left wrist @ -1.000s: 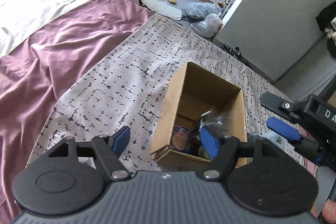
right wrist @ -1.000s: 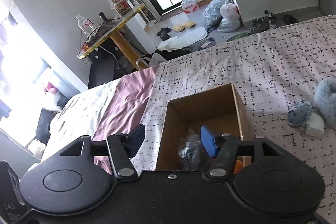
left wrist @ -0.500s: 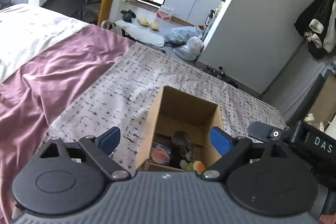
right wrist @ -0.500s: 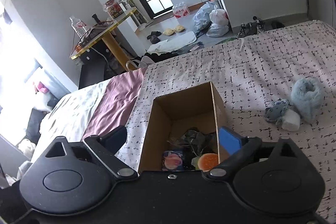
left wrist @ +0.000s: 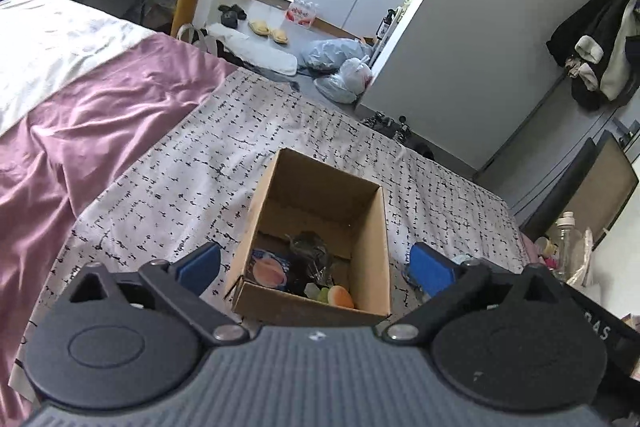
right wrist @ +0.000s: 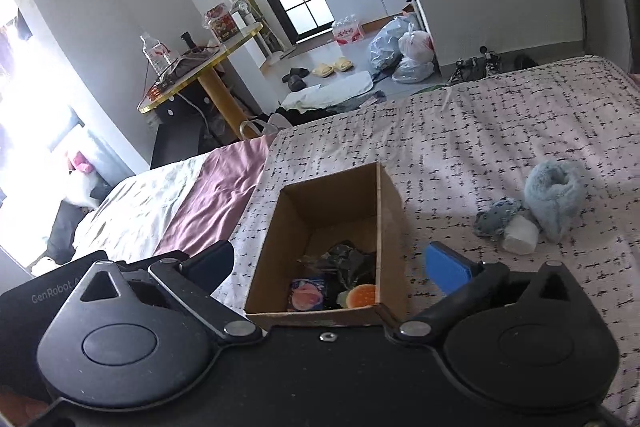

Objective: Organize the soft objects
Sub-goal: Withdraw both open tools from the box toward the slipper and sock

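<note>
Left wrist view: the left gripper (left wrist: 316, 267) has just spread its blue pads wide, nothing between them, above the open brown cardboard box (left wrist: 372, 227) at lower centre.

Right wrist view: the right gripper (right wrist: 332, 263) has likewise just opened, empty. At right on the speckled bedspread (right wrist: 460, 131) lie a fluffy pale-blue plush roll (right wrist: 554, 197), a grey-blue fabric bundle (right wrist: 496, 217) and a white soft roll (right wrist: 520, 235); all probably light and squashy, best pinched across the middle.

Daylight floods my room from the window (right wrist: 24, 115) at the left of the right wrist view, blown out to white glare. The bed (right wrist: 500, 131) is evenly lit, shadows soft. Both fisheye views bend walls at the edges; focus stays sharp.
</note>
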The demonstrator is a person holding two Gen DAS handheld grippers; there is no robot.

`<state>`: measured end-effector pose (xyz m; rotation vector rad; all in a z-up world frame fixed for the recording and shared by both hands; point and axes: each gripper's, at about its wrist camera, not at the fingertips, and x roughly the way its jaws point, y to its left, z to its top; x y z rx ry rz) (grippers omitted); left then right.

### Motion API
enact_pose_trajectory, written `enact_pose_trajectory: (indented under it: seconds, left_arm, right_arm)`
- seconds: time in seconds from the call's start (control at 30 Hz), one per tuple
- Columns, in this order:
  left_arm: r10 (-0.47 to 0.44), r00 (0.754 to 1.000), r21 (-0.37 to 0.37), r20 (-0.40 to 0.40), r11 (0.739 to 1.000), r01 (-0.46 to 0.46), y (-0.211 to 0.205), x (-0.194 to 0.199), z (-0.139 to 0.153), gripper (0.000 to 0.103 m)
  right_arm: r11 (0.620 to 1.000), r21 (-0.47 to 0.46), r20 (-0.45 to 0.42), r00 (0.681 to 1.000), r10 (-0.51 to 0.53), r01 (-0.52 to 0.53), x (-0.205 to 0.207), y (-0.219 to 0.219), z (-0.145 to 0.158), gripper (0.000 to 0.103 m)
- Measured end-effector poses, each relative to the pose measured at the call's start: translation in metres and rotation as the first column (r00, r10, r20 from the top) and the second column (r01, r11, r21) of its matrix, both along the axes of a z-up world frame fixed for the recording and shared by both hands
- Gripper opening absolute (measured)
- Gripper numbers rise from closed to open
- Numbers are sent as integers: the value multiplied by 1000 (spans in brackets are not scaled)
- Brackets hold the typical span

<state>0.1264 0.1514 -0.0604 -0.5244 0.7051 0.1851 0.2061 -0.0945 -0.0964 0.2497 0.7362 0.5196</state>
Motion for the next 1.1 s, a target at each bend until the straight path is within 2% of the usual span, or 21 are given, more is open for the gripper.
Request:
enact_pose_trajectory:
  seconds: [0.43, 0.73, 1.1]
  left_arm:
    - [1, 1000, 11, -7, 1000, -1, -21, -1, 7, 100]
    - [-22, 1000, 81, -13, 996, 23, -46, 5, 14, 100]
    - [-18, 999, 118, -52, 993, 24, -75, 21, 7, 100]
  right_arm:
    - [998, 54, -13, 999, -45, 46, -4, -51, -4, 103]
    - [1000, 10, 13, 1000, -25, 25, -5, -70, 1, 103]
    - [998, -1, 12, 998, -63, 63, 3, -109, -7, 103]
